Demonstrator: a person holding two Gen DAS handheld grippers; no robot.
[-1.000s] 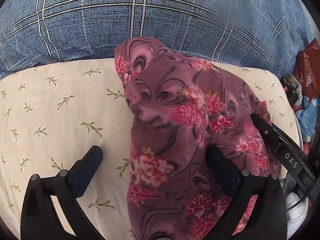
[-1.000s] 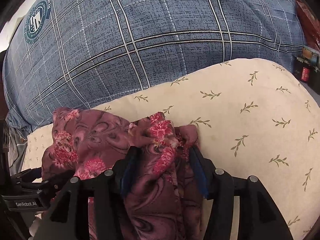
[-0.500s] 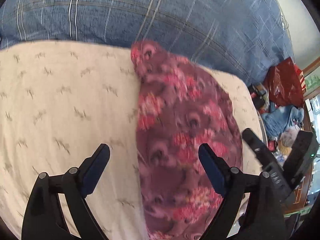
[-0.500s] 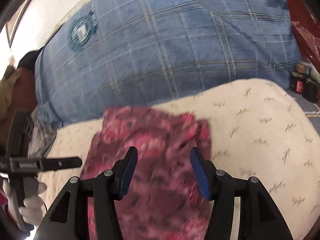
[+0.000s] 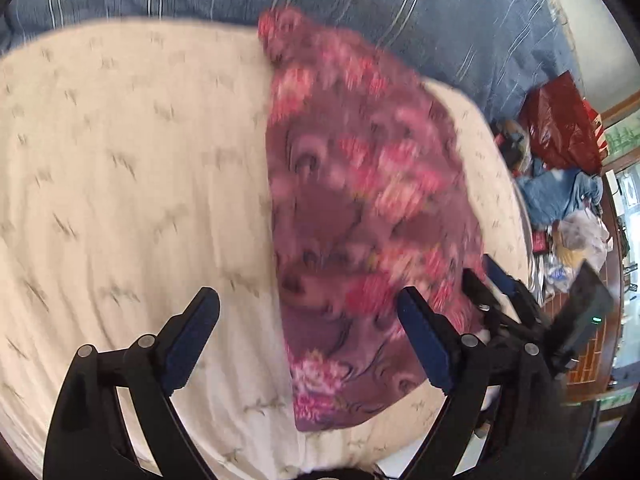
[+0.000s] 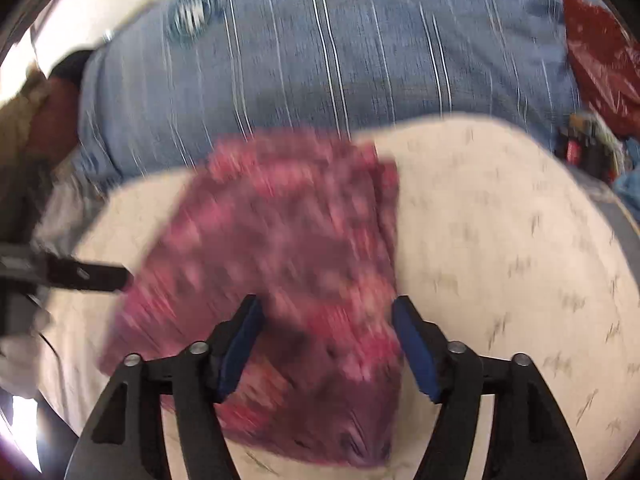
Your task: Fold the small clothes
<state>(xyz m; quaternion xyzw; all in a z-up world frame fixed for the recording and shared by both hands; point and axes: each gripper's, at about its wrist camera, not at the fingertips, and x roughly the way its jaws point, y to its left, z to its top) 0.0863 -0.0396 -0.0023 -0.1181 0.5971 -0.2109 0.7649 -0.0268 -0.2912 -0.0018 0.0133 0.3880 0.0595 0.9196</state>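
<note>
A small maroon garment with pink flowers point(image 5: 360, 208) lies folded and flat on the cream leaf-print cushion point(image 5: 120, 160). My left gripper point(image 5: 308, 316) hovers open above the garment's left edge, with nothing held between its blue pads. In the right wrist view the same garment point(image 6: 288, 248) lies under my right gripper point(image 6: 326, 320), whose jaws are opening; the cloth lies below them, untouched by the pads. The right gripper point(image 5: 492, 288) shows at the garment's right edge in the left wrist view, and the left gripper's finger point(image 6: 80, 276) pokes in from the left. Both views are motion-blurred.
A blue plaid quilt point(image 6: 320, 60) lies behind the cushion. To the right are a red plastic bag point(image 5: 560, 128), blue cloth point(image 5: 560, 192) and clutter on the floor. A white-gloved hand point(image 6: 16, 364) is at the left edge.
Both grippers have let go of the garment and drawn back from it. The cloth, bunched and lifted a second ago, now lies flat. The right jaws stand wider.
</note>
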